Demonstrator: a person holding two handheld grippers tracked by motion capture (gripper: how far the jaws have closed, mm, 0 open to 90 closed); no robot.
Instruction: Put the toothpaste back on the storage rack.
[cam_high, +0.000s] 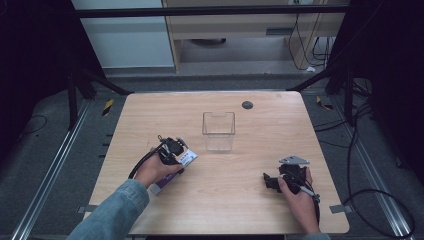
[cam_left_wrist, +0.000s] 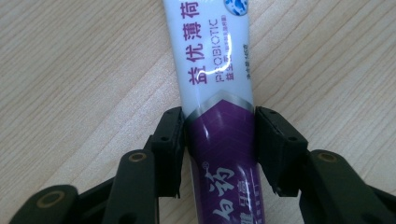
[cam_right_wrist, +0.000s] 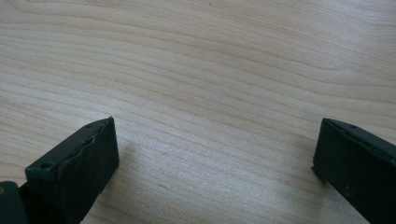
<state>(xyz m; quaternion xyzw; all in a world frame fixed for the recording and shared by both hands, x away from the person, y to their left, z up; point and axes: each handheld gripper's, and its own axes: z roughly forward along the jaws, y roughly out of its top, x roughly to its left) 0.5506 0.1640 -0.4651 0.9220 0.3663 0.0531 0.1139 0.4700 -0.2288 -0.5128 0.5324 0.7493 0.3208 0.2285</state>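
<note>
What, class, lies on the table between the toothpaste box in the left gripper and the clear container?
Nothing visible: bare table separates the toothpaste box, clamped by the left gripper, from the clear container.

Even overhead light, dark surroundings, glare on toothpaste tube (cam_left_wrist: 218, 70).

Glossy plastic toothpaste tube (cam_left_wrist: 217, 93), matt wooden table (cam_left_wrist: 74, 84)

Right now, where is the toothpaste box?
In the high view the toothpaste box lies on the table's left side, between the left tongs, down-left of the clear container.
</note>
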